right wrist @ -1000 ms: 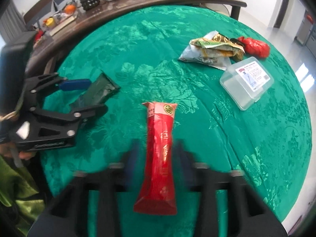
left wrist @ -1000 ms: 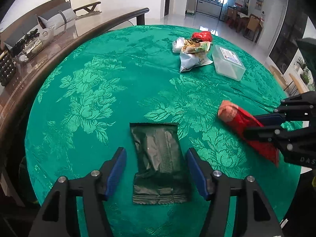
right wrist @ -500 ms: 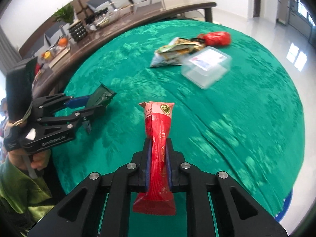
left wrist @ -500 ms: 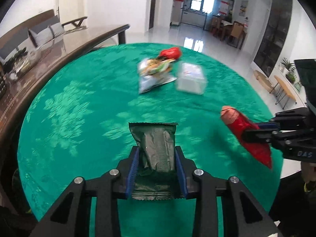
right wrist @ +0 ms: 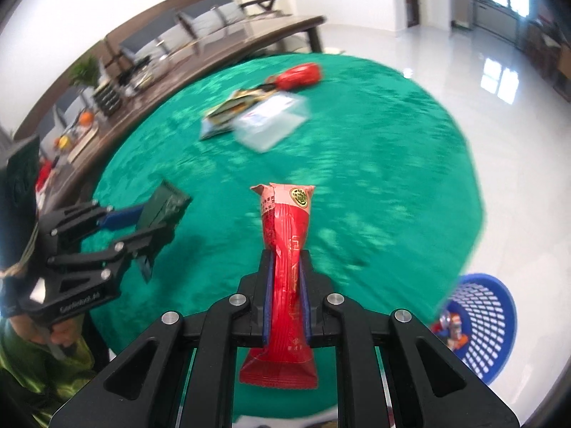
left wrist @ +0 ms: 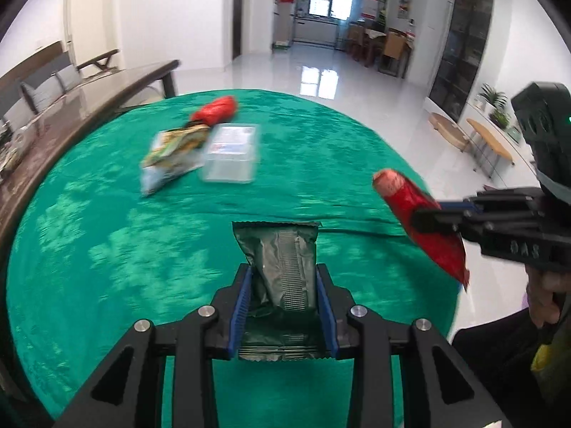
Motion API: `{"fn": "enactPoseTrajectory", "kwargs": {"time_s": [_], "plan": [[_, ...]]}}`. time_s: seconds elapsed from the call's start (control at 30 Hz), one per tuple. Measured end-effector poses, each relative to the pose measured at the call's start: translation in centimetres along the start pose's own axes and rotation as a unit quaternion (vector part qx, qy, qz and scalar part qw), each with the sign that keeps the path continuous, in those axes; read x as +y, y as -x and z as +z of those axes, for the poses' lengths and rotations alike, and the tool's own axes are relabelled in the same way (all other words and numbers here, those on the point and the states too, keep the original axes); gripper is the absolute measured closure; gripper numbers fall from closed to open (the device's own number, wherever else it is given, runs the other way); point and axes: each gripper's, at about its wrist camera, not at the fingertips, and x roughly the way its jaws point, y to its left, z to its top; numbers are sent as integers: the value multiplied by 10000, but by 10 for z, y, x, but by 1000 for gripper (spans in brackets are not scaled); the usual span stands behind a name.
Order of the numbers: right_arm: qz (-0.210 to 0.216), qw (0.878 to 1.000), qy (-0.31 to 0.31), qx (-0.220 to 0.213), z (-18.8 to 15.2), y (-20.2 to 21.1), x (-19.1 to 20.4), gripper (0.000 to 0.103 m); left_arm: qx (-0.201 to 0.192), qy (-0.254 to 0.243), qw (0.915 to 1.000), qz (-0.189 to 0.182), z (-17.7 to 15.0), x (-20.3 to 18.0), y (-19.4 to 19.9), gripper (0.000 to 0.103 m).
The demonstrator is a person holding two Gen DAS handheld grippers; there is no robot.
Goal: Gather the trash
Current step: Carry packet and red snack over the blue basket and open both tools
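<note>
My left gripper (left wrist: 283,278) is shut on a dark green wrapper (left wrist: 280,260), lifted above the green tablecloth (left wrist: 107,235); from the right wrist view the same gripper (right wrist: 157,221) shows at the left with the green wrapper (right wrist: 164,207). Between the pads of my right gripper (right wrist: 285,267), which is shut, stands a long red wrapper (right wrist: 285,249), upright. In the left wrist view that gripper (left wrist: 428,214) holds the red wrapper (left wrist: 424,221) at the right, off the cloth. A blue mesh basket (right wrist: 489,324) with some trash in it sits on the floor at the lower right.
Farther back on the cloth lie a clear plastic box (left wrist: 232,155), a crumpled snack bag (left wrist: 171,153) and a red bag (left wrist: 216,108). A long dark wooden table (left wrist: 71,107) runs along the left. Shiny white floor (left wrist: 321,71) lies beyond the round table.
Both grippers closed on their wrappers, lifted them off the cloth and drew back from the table. The blue basket has come into the right wrist view.
</note>
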Motion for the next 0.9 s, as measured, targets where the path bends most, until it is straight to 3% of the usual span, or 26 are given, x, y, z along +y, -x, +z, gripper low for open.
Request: {"fn": "enactPoseTrajectory", "kwargs": {"time_s": [0.37,0.57,0.9], "plan": [[-990,9893,-1012,-355,-29,63,-133,91,72,-740,9935,-863,45,-129,-29,68],[-1501,9785,-1367,-369,-44,76,-198,91,212,-920,9872,-1288,69,-200,-70,68],[-1591,9639,-2110,-315,-81,76,-268,91,531,-1095,9813,-1488,72,-261,-143,68]]}}
